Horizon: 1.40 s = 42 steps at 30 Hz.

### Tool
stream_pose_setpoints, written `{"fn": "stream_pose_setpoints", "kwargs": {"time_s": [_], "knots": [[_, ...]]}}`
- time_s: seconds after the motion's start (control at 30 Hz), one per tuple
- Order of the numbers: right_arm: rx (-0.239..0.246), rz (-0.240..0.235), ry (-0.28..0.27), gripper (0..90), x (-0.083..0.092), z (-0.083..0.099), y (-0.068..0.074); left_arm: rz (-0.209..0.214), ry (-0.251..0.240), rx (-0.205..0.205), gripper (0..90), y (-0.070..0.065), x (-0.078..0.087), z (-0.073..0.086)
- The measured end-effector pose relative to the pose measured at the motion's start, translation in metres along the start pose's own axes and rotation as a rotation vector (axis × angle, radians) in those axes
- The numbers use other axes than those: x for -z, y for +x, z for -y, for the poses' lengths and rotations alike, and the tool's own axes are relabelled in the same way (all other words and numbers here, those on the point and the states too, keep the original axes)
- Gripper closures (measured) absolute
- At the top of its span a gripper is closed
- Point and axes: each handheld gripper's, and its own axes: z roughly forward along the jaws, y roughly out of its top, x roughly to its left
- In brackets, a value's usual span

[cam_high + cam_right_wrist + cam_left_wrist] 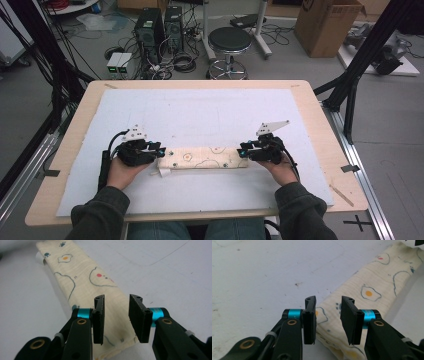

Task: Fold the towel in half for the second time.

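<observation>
Straddling a folded egg-print cloth [202, 158] without readable writing, left hand-held gripper [161, 148] and right hand-held gripper [242, 150] narrowly parted, unclamped

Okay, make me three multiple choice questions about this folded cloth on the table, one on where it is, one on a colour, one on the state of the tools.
1. Where does the folded cloth lie?
A. Between the two tools, on the white mat
B. On the stool
C. In the cardboard box

2. What colour are the yolks of the eggs printed on the cloth?
A. Green
B. Orange-yellow
C. Purple

3. How do the jaws of the left tool and the right tool stand?
A. Clamped on the cloth
B. Apart, with cloth showing in the gap
C. Holding a pen

Answers:
1 A, the high view shows a tool at each end of it.
2 B, the left gripper view shows an orange-yellow yolk.
3 B, both gripper views show parted pads.
</observation>
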Motion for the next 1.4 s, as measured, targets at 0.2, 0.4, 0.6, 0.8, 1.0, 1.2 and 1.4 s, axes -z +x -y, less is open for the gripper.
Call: {"fn": "stream_pose_setpoints", "kwargs": {"time_s": [0.2,0.4,0.6,0.8,1.0,1.2,1.4], "knots": [[-0.024,0.018,0.001,62.4,-0.002,-0.006,-0.008,-0.015,0.013,0.040,61.2,0.007,-0.006,0.002],[-0.071,0.032,0.033,58.6,-0.010,-0.003,-0.017,-0.026,0.040,0.068,56.8,0.012,-0.013,0.004],[-0.096,0.025,0.064,55.9,-0.018,0.000,-0.022,-0.006,0.069,0.085,52.5,0.013,-0.018,0.006],[-0.120,0.022,0.086,56.0,-0.022,0.008,-0.025,0.007,0.106,0.063,57.7,0.012,-0.021,0.007],[-0.116,0.021,0.085,63.5,-0.024,0.016,-0.024,0.016,0.135,0.041,67.4,0.011,-0.024,0.008],[-0.133,0.026,0.068,60.7,-0.021,0.016,-0.028,0.017,0.127,0.043,71.4,0.010,-0.025,0.008],[-0.139,0.019,0.082,62.8,-0.022,0.017,-0.027,0.018,0.130,0.041,74.8,0.009,-0.025,0.009]]}}
